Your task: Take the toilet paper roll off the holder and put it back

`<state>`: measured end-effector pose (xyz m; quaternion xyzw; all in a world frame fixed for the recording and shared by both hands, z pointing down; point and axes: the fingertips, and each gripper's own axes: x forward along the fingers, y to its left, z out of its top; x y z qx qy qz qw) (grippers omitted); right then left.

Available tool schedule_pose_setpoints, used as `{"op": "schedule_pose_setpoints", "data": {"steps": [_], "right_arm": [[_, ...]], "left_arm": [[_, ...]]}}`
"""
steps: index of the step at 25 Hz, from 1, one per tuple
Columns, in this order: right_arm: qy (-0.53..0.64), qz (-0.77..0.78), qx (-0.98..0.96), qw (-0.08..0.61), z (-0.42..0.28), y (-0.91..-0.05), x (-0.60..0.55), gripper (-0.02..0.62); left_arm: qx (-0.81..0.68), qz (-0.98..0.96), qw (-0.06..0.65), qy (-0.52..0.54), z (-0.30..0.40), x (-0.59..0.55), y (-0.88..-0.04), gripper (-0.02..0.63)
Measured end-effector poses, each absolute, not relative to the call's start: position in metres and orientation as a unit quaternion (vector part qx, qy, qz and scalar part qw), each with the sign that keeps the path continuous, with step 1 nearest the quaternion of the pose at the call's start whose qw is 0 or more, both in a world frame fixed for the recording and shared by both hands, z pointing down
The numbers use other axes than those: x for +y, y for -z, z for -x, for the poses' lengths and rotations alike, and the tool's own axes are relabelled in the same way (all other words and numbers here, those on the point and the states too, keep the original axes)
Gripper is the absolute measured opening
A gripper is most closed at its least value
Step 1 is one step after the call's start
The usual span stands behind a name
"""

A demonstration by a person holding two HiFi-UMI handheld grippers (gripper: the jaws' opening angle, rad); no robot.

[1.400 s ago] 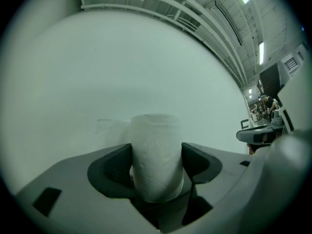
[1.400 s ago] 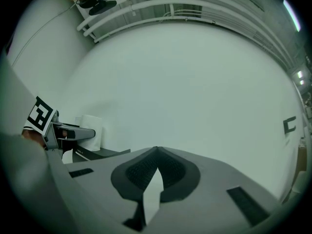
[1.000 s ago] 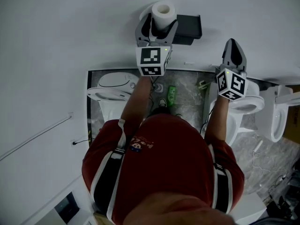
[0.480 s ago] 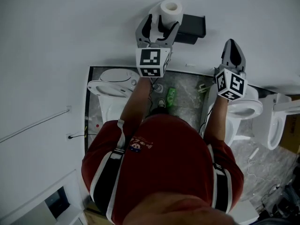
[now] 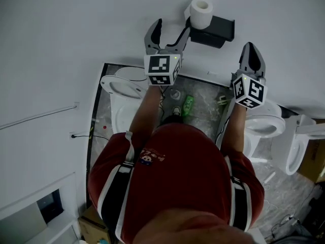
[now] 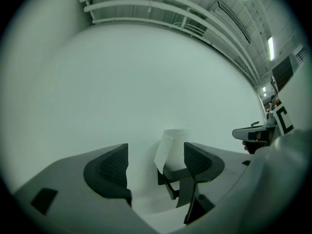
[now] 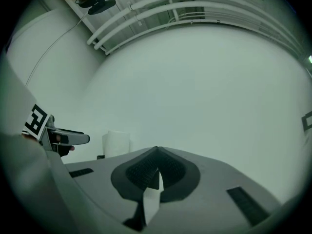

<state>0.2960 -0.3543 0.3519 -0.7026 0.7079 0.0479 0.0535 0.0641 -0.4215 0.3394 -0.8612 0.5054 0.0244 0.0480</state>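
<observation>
A second ago my left gripper point(image 5: 170, 30) had its jaws either side of the toilet paper roll point(image 5: 201, 10). Now it has slid off to the left of the holder point(image 5: 221, 28), jaws spread wide with nothing between them. In the left gripper view the roll is beyond the jaw tips, not inside them. The roll itself stands upright on top of the holder, its loose sheet hanging down the front. I read that as the roll released and back in place, so the put-back looks done, though I can't see how firmly it is seated. Well to the right of the holder, my right gripper point(image 5: 252, 50) hangs with its jaws pressed together and empty, taking no part.
</observation>
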Motion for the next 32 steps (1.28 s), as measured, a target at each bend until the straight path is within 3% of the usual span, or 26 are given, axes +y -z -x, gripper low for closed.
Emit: {"op": "schedule_pose_setpoints", "data": {"steps": [15,21,28,32], "right_arm": [[-0.055,0.684,0.726,0.052,-0.266,-0.345,-0.355,0.008],[-0.056,0.682,0.728,0.047,-0.262,-0.346,-0.356,0.008],[-0.059,0.681,0.728,0.046,-0.261,-0.345,-0.355,0.008],[-0.06,0.681,0.728,0.045,-0.261,-0.345,-0.354,0.008]], "left_arm": [[0.504,0.863,0.02,-0.01,-0.034,-0.411,-0.37,0.37],[0.5,0.866,0.023,-0.006,-0.04,-0.411,-0.373,0.267],[0.517,0.854,0.053,-0.011,-0.036,-0.411,-0.367,0.034],[0.52,0.852,0.05,-0.01,-0.035,-0.413,-0.367,0.019]]}}
